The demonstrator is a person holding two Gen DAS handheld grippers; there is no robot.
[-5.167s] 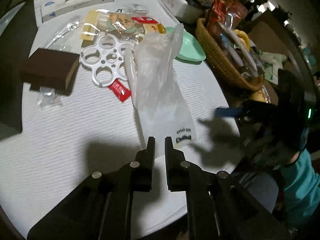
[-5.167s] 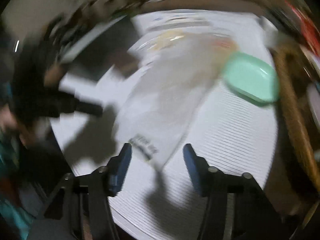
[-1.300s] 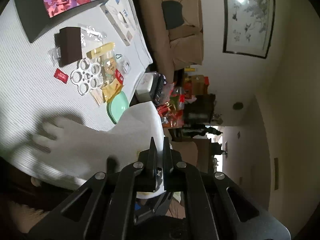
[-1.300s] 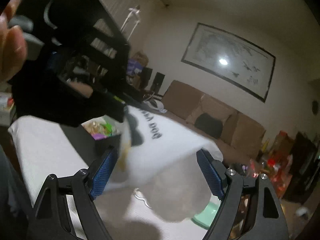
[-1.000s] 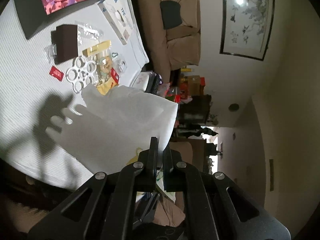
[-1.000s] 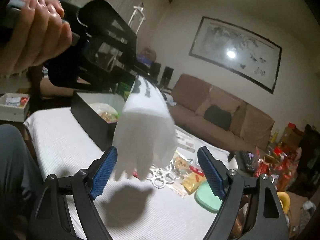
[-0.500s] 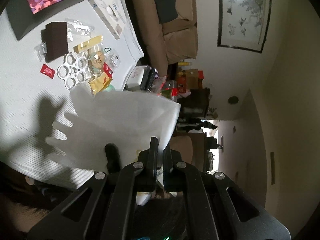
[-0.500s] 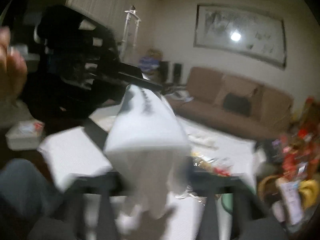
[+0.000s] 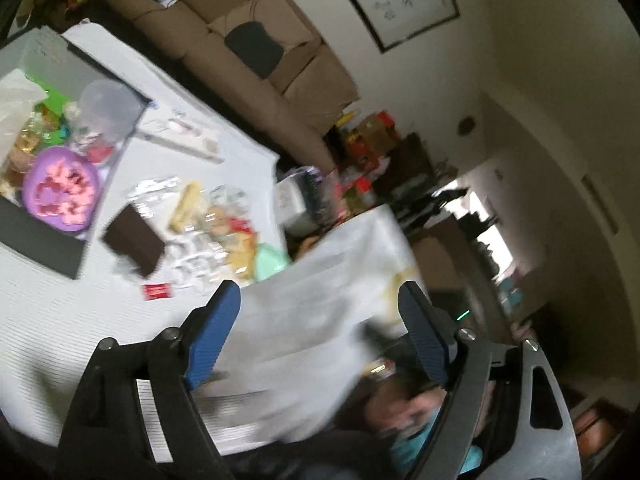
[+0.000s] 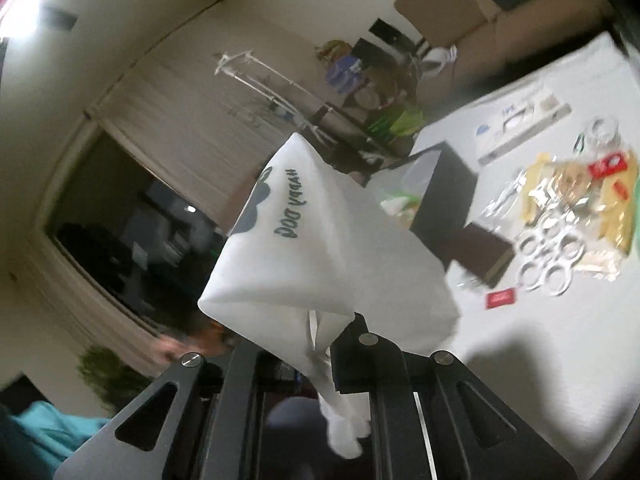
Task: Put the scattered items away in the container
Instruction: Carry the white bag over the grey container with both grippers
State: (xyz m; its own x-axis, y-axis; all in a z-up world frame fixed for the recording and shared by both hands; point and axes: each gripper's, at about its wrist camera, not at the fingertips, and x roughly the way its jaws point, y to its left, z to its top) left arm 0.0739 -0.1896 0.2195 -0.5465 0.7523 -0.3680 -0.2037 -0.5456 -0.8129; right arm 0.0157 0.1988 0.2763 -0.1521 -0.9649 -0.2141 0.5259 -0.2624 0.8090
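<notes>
Item: white plastic glove (image 10: 320, 248), printed, held in the air above the table (image 9: 60, 340), short of the container (image 9: 40, 236).
Right tool (image 10: 332, 344): clamped on the glove's lower folds.
Left tool (image 9: 318, 296): fingers apart, glove hanging between them, no grip evident.
Container: several items already inside.
Outstanding on table: brown box (image 9: 134, 242), red sachet (image 9: 158, 291), white ring holder (image 10: 548, 256), green dish (image 9: 272, 262), assorted packets. Judged partway through, with much left to collect.

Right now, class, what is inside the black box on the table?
The black box holds a purple bowl of pink pieces, a clear tub and green packets. Whatever lies beneath them is covered.
</notes>
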